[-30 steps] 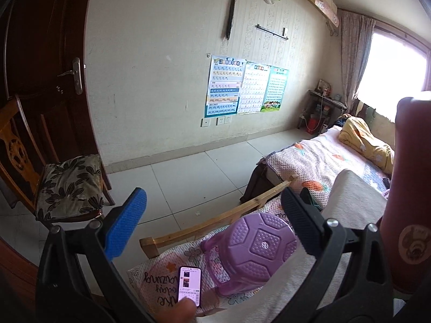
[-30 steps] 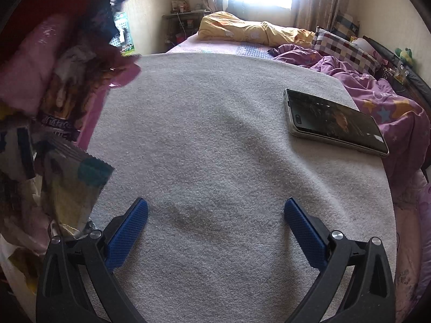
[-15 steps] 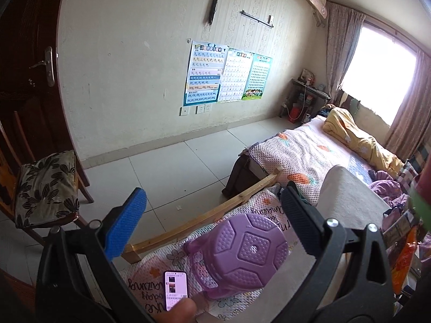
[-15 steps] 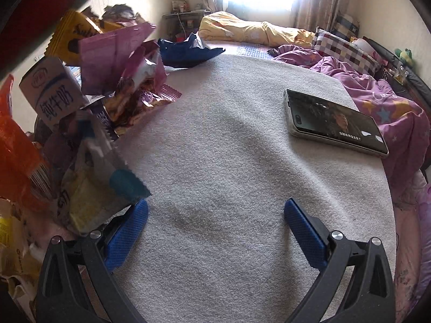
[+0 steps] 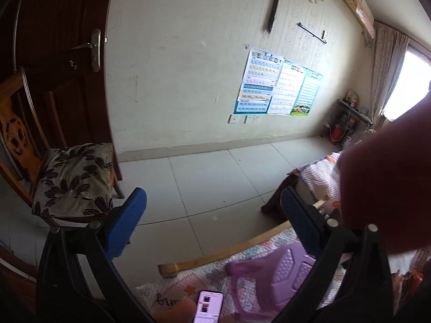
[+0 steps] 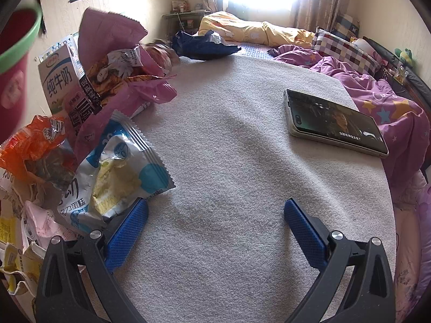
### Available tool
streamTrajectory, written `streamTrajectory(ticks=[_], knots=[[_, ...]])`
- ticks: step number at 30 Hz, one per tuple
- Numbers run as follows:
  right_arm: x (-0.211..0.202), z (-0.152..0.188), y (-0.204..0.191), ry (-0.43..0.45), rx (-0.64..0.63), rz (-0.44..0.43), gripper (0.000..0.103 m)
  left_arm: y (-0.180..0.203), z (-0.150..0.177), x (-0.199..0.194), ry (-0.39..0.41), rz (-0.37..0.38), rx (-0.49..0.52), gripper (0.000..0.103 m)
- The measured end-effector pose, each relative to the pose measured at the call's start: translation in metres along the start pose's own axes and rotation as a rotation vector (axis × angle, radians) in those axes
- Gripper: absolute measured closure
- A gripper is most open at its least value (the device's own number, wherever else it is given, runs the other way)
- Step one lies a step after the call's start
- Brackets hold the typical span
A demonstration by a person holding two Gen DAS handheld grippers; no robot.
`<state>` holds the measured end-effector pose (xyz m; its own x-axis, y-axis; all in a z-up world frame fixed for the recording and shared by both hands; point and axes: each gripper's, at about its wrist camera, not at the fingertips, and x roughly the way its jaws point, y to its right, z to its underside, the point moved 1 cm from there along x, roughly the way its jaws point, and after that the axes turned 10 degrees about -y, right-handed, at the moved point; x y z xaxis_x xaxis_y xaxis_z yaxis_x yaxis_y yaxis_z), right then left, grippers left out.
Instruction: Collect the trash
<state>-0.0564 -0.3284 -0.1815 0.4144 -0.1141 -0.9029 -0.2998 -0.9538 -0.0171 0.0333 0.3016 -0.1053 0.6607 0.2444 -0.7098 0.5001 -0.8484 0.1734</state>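
To the right of the left claw (image 5: 212,220), a dark red shape (image 5: 385,188) fills the view, too blurred to identify, and it hides the bed behind it. Below that claw, a lit phone (image 5: 208,306) runs off the bottom edge. Left of the right claw (image 6: 215,228), the heap of wrappers (image 6: 80,134) is cut by the left edge, and a red bucket (image 6: 13,62) with a green rim shows only partly.

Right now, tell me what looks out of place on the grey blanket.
Snack wrappers and a milk carton lie heaped along the grey blanket's left side, a blue bag farther back: trash dumped on bedding.
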Motion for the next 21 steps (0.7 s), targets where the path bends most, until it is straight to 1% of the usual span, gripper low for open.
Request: streamTrajectory(ticks=[4,8,15,18,21], knots=[[0.000,0.000,0.001,0.000,0.000,0.000,0.006,-0.018,-0.002,0.008,-0.020,-0.012,-0.010,0.005],[0.000,0.000,-0.004,0.000,-0.001,0.002,0.006,-0.022,-0.003,0.014,-0.035,-0.001,0.005,0.005],[-0.001,-0.002,-0.002,0.001,0.003,-0.004,0.006,-0.007,-0.004,0.010,-0.013,0.053,0.075,0.005],[-0.001,-0.002,-0.005,0.000,0.001,-0.001,0.006,0.007,-0.001,0.007,-0.009,0.082,0.118,0.005],[-0.002,-0.001,-0.004,0.000,0.001,-0.002,0.006,0.026,0.002,-0.003,0.013,0.118,0.170,0.005]])
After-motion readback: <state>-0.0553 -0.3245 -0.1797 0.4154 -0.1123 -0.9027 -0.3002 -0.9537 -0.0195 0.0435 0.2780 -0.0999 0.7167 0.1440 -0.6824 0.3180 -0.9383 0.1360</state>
